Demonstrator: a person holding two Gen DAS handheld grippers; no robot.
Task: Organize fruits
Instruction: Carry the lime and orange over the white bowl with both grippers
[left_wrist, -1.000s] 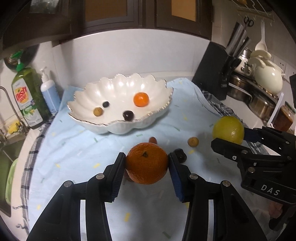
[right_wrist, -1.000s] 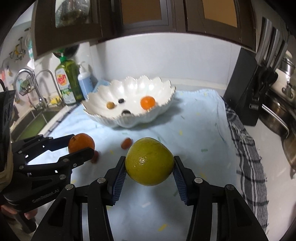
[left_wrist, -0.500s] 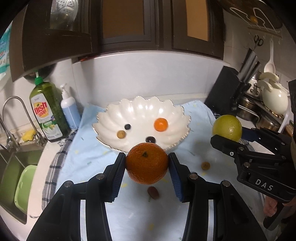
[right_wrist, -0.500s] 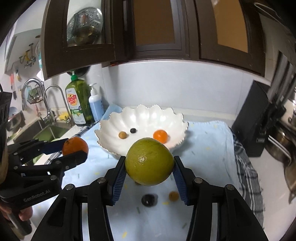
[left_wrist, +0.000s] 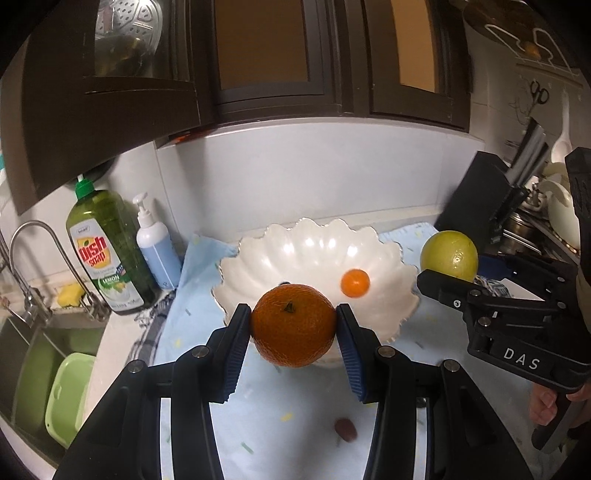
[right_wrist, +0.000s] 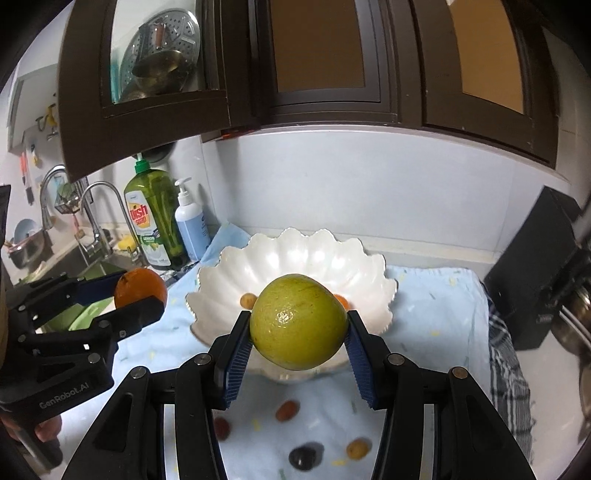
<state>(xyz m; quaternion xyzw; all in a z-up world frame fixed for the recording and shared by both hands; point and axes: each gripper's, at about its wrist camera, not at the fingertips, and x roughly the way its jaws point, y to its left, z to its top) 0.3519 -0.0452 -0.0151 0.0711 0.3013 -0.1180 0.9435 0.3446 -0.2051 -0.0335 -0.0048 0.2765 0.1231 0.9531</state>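
We see the left gripper (left_wrist: 293, 330) clamped on a large orange (left_wrist: 293, 325), dimpled skin, dark stem scar facing us. The right gripper (right_wrist: 298, 338) pinches a yellow-green citrus (right_wrist: 298, 322), smooth and glossy. Both fruits hang in the air at about 6 o'clock of the scalloped white bowl (left_wrist: 388, 254), which holds a small tangerine (left_wrist: 355, 283). Small fruits (right_wrist: 286, 410) lie on the light blue cloth (right_wrist: 436, 295) below.
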